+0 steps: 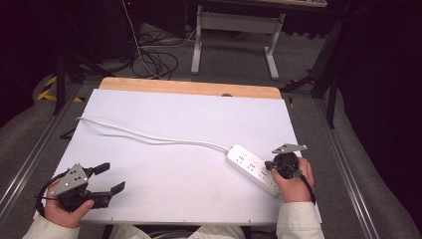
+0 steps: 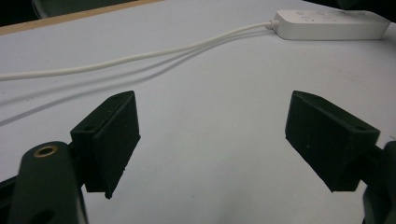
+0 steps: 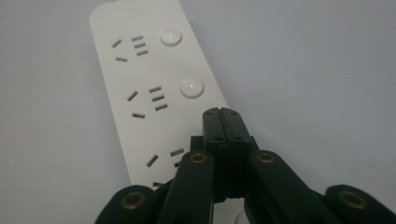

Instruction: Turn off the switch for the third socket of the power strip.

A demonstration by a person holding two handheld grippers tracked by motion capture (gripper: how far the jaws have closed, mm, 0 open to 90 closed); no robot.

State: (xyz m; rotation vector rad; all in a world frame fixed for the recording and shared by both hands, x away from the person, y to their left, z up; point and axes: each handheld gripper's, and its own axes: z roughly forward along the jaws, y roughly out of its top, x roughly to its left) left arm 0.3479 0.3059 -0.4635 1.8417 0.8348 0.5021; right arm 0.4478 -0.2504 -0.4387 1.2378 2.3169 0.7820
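High view: smooth white power strip (image 1: 251, 169) lying on matte white table (image 1: 189, 129), long axis diagonal, cord (image 1: 149, 137) trailing far-left. Right gripper (image 1: 270, 166) over its near end; left gripper (image 1: 113, 178) well apart, spread wide, empty.

Left gripper view: blocky black jaws parted, strip (image 2: 331, 24) far ahead.

Right gripper view: jaws pressed together, gripping nothing, above round-buttoned strip (image 3: 149, 88).

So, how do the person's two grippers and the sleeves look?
Both the left gripper and the right gripper are black, each topped by a grey three-cornered plate; brass-coloured rivets mark the linkages. A black cable trails from each. The sleeves are cream-white.
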